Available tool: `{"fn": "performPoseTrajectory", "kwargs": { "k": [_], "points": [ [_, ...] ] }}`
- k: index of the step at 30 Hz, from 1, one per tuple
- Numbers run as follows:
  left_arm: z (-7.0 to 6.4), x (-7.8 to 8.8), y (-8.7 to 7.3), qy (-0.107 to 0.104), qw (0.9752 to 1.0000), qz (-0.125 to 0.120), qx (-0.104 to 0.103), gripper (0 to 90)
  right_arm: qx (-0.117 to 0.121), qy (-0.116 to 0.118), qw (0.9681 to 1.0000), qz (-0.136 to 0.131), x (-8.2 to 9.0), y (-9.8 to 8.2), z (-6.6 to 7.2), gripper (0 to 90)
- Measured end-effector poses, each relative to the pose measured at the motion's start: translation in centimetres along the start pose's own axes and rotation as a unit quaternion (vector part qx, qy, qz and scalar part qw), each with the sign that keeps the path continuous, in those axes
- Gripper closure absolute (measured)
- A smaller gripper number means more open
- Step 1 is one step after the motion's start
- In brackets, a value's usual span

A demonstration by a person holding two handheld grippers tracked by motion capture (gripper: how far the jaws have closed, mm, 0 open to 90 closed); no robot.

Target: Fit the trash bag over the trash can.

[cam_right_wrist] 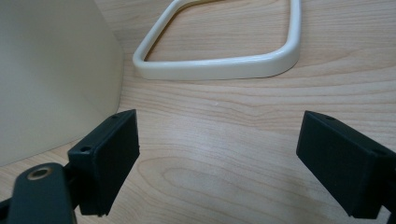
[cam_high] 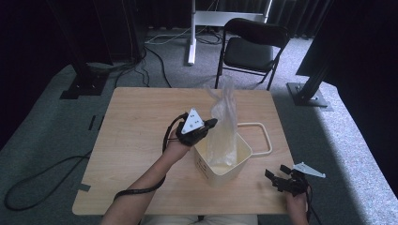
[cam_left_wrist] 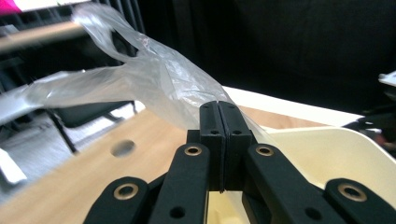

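Left gripper [cam_left_wrist: 219, 109] pinches plastic bag [cam_left_wrist: 154, 79] over bin [cam_high: 220, 164]

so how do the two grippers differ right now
The left gripper is shut on the clear plastic bag; the right gripper is open and holds nothing. The left is raised at the cream bin; the right is low over the table. Both have black jaws.

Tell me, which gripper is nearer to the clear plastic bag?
Left. The left gripper is shut on the plastic bag above the cream bin. The right gripper waits open beside the bin, apart from the bag.
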State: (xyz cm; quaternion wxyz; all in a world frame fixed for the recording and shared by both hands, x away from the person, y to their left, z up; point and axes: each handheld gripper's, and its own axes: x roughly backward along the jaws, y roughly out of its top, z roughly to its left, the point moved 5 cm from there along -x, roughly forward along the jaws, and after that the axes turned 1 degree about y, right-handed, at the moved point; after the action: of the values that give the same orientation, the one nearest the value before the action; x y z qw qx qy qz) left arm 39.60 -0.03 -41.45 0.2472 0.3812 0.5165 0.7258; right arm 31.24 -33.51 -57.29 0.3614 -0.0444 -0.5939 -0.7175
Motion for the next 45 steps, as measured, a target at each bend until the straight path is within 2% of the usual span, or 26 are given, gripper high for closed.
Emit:
{"fn": "performPoseTrajectory", "kwargs": {
  "k": [3, 7, 9, 11, 13, 14, 16, 19, 24, 27, 31, 33, 35, 39, 41, 44, 45],
  "points": [
    [-0.1, 0.0, -0.7, -0.013, 0.9995, 0.028, -0.001, 87.9, -0.001, 0.0, 1.0, 0.001, 0.0, 0.0, 0.0, 12.5],
    [-0.4, 0.7, -1.3, -0.038, 0.9979, 0.052, 0.002, 74.8, -0.004, -0.002, 1.0, 0.001, 0.0, 0.0, 0.0, 12.5],
    [-0.3, 1.2, -1.6, -0.035, 0.9978, 0.054, 0.013, 66.6, -0.008, -0.004, 0.9999, 0.006, 0.0, 0.0, -0.1, 12.5],
    [0.1, 1.7, -1.9, -0.018, 0.9973, 0.062, 0.034, 53.7, -0.012, -0.024, 0.9996, 0.011, -0.1, 0.1, -0.2, 15.8],
    [0.7, 2.4, -2.2, -0.01, 0.9968, 0.058, 0.053, 48.3, -0.031, -0.028, 0.9991, 0.01, -0.1, 0.3, -0.3, 17.7],
    [1.0, 2.6, -2.3, -0.002, 0.9965, 0.06, 0.058, 46.1, -0.036, -0.023, 0.999, 0.012, -0.1, 0.6, -0.2, 17.7],
    [1.4, 3.2, -2.6, -0.01, 0.9956, 0.057, 0.074, 43.6, -0.035, -0.012, 0.9993, 0.007, 0.1, 1.2, 0.2, 17.6],
    [1.9, 3.7, -3.2, -0.002, 0.9945, 0.061, 0.085, 41.5, -0.035, 0.01, 0.9993, 0.002, 0.1, 2.8, 1.0, 17.6],
    [2.8, 4.2, -3.8, 0.01, 0.9918, 0.063, 0.111, 38.9, -0.035, 0.058, 0.9974, -0.026, -0.2, 7.5, 2.7, 17.5],
    [3.2, 4.5, -3.9, 0.01, 0.9906, 0.063, 0.121, 37.1, -0.028, 0.079, 0.9961, -0.028, -0.8, 10.6, 4.0, 17.6],
    [3.5, 4.6, -4.0, 0.01, 0.989, 0.068, 0.131, 35.9, -0.004, 0.117, 0.9929, -0.021, -2.2, 13.9, 5.9, 17.5],
    [3.6, 4.5, -4.0, 0.019, 0.9881, 0.077, 0.132, 35.9, 0.005, 0.131, 0.9913, -0.016, -3.1, 15.1, 6.7, 17.1],
    [3.7, 4.3, -4.0, 0.015, 0.9871, 0.077, 0.139, 35.9, 0.013, 0.143, 0.9897, -0.007, -4.1, 16.0, 7.5, 14.0],
    [4.0, 3.7, -4.0, 0.009, 0.985, 0.083, 0.151, 34.9, 0.023, 0.154, 0.9877, 0.002, -6.0, 17.7, 8.7, 14.7],
    [4.2, 3.4, -4.0, 0.021, 0.9833, 0.09, 0.157, 35.0, 0.021, 0.158, 0.9872, 0.009, -7.0, 18.3, 9.1, 17.5],
    [4.0, 3.0, -4.0, 0.015, 0.9832, 0.087, 0.16, 35.0, 0.017, 0.159, 0.9869, 0.02, -8.5, 18.9, 9.4, 21.8],
    [3.9, 2.9, -4.0, 0.011, 0.9834, 0.087, 0.159, 35.0, 0.014, 0.162, 0.9865, 0.025, -8.9, 19.0, 9.4, 25.9]
  ]
}}
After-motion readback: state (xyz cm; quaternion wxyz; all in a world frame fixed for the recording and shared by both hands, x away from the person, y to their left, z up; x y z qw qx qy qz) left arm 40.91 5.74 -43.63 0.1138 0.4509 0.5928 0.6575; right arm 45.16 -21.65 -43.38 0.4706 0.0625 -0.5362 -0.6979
